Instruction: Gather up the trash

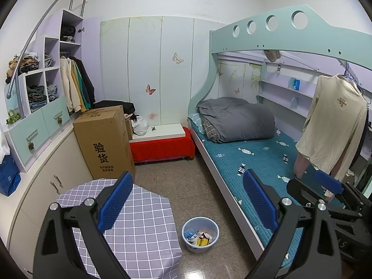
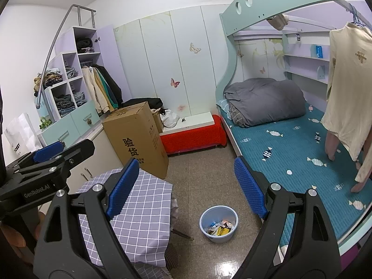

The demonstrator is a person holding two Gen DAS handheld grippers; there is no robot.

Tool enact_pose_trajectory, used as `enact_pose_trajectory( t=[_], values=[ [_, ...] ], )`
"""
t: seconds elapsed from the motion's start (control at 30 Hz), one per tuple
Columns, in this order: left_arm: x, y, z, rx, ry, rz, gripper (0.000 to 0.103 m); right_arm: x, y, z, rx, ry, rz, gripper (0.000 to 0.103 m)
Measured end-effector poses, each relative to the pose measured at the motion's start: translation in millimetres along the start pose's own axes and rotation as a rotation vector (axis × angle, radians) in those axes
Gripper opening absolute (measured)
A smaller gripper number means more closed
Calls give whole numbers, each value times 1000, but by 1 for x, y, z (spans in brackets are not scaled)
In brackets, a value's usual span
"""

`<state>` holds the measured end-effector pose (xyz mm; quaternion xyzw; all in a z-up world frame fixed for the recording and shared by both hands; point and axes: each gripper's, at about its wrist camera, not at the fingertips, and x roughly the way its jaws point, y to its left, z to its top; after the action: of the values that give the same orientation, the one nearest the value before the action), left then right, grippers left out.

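Left gripper: jaws wide, nothing held. Right gripper: jaws wide, nothing held.
Trash bin: blue, on tiled floor, wrappers inside, between checked-cloth table and bunk bed.
Step, judged: approach bin; descend centred, grip rim, keep upright.
Clearance: narrow aisle; bed edge right, table corner left, cardboard box beyond.

The speckled floor is polished stone, glossy near the smooth plastic bin of crumpled paper wrappers. Checked cloth drapes the table, beside a matt cardboard box. The bed's quilted sheet looks soft and matt.
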<state>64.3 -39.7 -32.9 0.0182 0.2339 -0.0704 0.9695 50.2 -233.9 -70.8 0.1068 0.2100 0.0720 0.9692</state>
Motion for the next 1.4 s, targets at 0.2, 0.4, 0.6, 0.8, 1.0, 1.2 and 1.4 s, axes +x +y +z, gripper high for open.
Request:
enact_pose_trajectory(
  t=[0.2,0.4,0.6,0.8,1.0,1.2,1.4],
  values=[
    [1,0,1,-1,2,3,94,1,-1,0,0,2,1,83],
    [4,-1,4,0,4,2,94,1,-1,0,1,2,0,83],
    [8,1,7,3,7,7,94,4,-1,2,3,8,5,83],
    [13,4,9,4,9,10,94,13,-1,5,3,14,10,83],
    [16,8,10,5,10,14,94,18,2,5,4,18,12,83],
    [21,10,10,7,13,13,94,21,4,4,6,23,11,83],
    [22,9,10,6,16,12,94,23,4,4,7,24,12,83]
  ],
)
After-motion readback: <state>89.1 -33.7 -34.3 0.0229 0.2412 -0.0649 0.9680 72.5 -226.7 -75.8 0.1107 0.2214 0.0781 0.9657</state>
